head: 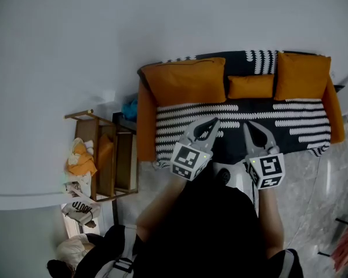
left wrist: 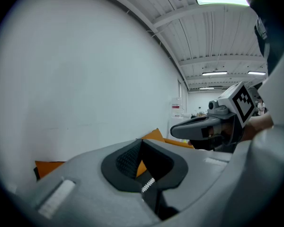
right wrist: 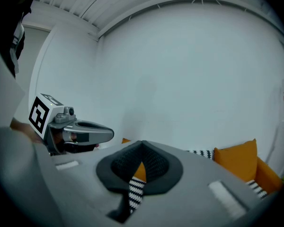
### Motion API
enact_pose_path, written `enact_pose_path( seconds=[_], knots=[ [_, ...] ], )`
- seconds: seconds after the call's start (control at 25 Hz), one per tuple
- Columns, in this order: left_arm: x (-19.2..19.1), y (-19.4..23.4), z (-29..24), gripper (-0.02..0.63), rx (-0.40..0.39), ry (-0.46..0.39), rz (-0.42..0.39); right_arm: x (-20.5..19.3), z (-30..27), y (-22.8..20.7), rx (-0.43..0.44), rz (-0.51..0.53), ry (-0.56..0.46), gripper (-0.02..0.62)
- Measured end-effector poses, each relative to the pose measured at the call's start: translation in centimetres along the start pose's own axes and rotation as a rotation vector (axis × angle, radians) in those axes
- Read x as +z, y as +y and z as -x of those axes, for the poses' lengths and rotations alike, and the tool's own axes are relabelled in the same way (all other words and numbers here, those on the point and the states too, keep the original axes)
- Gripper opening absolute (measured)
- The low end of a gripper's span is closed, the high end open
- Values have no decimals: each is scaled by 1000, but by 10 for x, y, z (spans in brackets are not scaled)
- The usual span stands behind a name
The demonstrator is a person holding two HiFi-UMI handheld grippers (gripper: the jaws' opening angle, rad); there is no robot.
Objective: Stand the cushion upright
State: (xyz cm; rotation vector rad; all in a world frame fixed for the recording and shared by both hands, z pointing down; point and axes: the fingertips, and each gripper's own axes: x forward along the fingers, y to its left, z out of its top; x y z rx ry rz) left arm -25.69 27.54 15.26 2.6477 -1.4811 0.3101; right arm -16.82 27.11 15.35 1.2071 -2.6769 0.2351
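There are three orange cushions on the sofa [head: 145, 126], and all three stand upright against its backrest. One is the small cushion [head: 250, 87] in the middle. The left large cushion [head: 185, 81] and the right large cushion [head: 303, 75] stand on its two sides, each just beside it. I cannot tell which of the three the task means. One black cover with white stripes [head: 290, 120] lies over the seat and the backrest, and the orange arms of the sofa show at both ends. In front of the seat are two grippers, near each other and pointing toward the cushions but well apart from them. The left gripper [head: 212, 122] has its jaws clenched together with nothing between them. The right gripper [head: 254, 125] is clenched in the same way and is also empty. Each gripper carries one cube with square markers. To the left of the sofa stands one wooden rack [head: 123, 167] with some orange and light cloth things in it. One light bag [head: 81, 211] lies on the floor near the rack.
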Motion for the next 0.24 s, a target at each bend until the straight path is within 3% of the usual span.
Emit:
enact_pose_path(
  seconds=[0.24],
  knots=[
    [-1, -1, -1, 11, -6, 5, 0, -1, 0, 0, 0, -1, 5, 2]
  ],
)
